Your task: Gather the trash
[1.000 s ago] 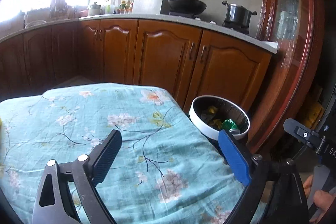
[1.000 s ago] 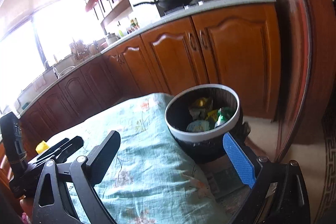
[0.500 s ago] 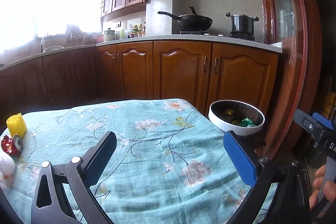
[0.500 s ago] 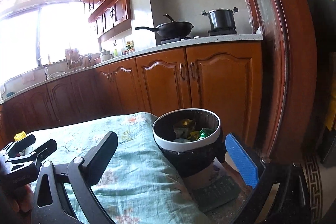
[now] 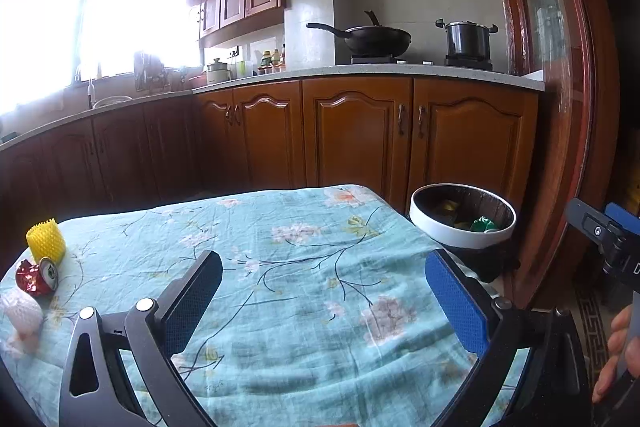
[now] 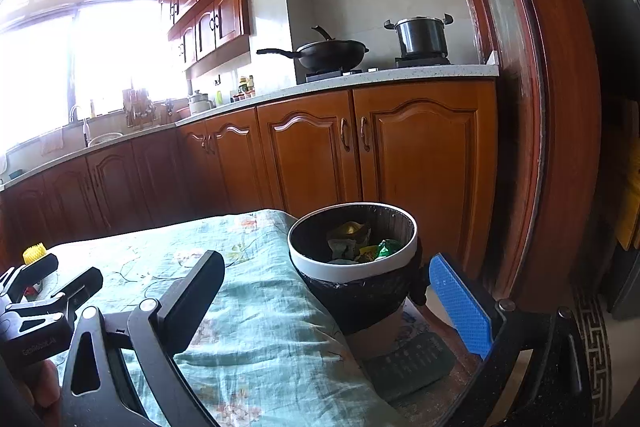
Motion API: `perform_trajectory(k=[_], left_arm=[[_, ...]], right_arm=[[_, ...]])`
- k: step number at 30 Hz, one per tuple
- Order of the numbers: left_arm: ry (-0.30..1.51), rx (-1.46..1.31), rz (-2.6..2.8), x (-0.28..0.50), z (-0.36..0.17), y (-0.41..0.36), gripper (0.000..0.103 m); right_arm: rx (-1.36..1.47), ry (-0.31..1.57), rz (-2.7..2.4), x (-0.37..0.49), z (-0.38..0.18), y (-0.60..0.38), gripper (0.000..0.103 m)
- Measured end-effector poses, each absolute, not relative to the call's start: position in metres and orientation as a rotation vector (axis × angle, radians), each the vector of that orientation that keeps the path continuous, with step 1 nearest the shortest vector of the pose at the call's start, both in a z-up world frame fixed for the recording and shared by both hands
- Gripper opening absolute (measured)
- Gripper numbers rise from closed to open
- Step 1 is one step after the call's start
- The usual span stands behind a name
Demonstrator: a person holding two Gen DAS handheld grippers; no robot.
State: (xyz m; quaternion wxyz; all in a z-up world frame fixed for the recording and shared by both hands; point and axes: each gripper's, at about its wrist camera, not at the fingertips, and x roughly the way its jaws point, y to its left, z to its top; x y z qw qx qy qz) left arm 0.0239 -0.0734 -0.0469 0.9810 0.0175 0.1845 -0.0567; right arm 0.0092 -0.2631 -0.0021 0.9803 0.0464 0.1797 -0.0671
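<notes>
1. Left gripper point(image 5: 324, 303): hung above the table, jaws spread wide, nothing between them.
2. Right gripper point(image 6: 328, 303): held over the table's right end, jaws likewise spread wide and empty, with the bin seen between them.
3. Table point(image 5: 304, 267): covered in a teal floral cloth (creased along the near side).
4. Trash bin point(image 6: 352, 269): round, white-rimmed, lined with a black bag, standing just off the table's far right corner in front of the wooden cabinets point(image 6: 424, 163). Held crumpled wrappers, yellow and green.
5. Yellow foam net point(image 5: 45, 241): upright at the table's left edge.
6. Crushed red can point(image 5: 38, 277): on its side just beside the yellow net, toward the camera.
7. White foam net point(image 5: 20, 311): at the left edge, near the can (partly cut off by the frame).
8. Wok point(image 5: 372, 39) and lidded pot point(image 5: 467, 39): on the stove at the back counter, well apart from the table.
9. Dark remote-like object point(image 6: 408, 363): lay below the bin, on a lower surface.
</notes>
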Motion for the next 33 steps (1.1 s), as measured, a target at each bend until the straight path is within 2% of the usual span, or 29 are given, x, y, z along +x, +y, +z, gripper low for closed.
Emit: perform_trajectory(k=[33], left_arm=[[0.354,0.021,-0.137,0.025,-0.048,-0.056,0.102]], right_arm=[[0.098,0.361,-0.098,0.010,0.000,-0.259,0.103]])
